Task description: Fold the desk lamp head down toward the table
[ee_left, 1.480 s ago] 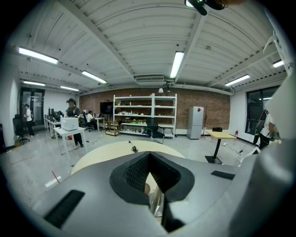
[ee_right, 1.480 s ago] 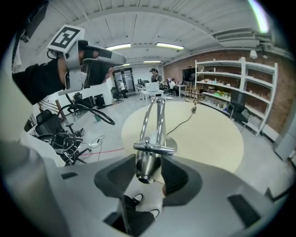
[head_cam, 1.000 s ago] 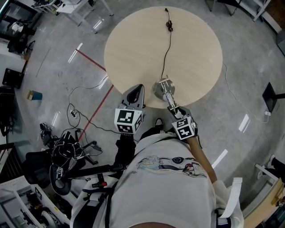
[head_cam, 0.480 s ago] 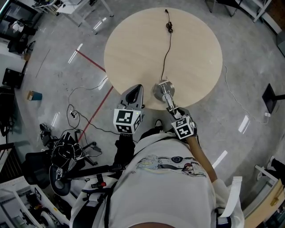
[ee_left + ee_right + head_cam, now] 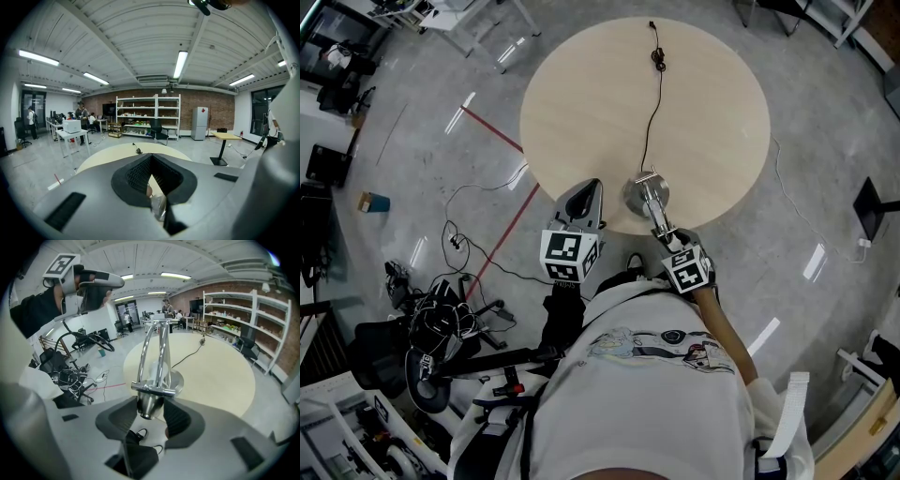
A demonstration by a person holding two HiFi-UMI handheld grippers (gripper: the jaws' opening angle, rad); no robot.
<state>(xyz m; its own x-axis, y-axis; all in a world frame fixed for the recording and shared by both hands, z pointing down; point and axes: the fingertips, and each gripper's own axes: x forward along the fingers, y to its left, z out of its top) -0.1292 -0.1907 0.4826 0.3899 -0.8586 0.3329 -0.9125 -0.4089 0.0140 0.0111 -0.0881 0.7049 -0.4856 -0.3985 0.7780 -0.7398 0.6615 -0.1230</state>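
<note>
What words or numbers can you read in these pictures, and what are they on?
No text can be read anywhere.
Left marker cube: black-and-white squares only, no letters.
Right marker cube: the same.
Shirt print: a drawing; any lettering is too small to read.
Fridge: a red mark near its top, too small to read.
Desk lamp head: no print shows.

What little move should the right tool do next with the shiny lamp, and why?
Probably tip the right tool gently downward, so the lamp head swings toward the table. Its jaws are clamped on the chrome lamp head, while the lamp arm stands tall over the base, not folded yet.
</note>
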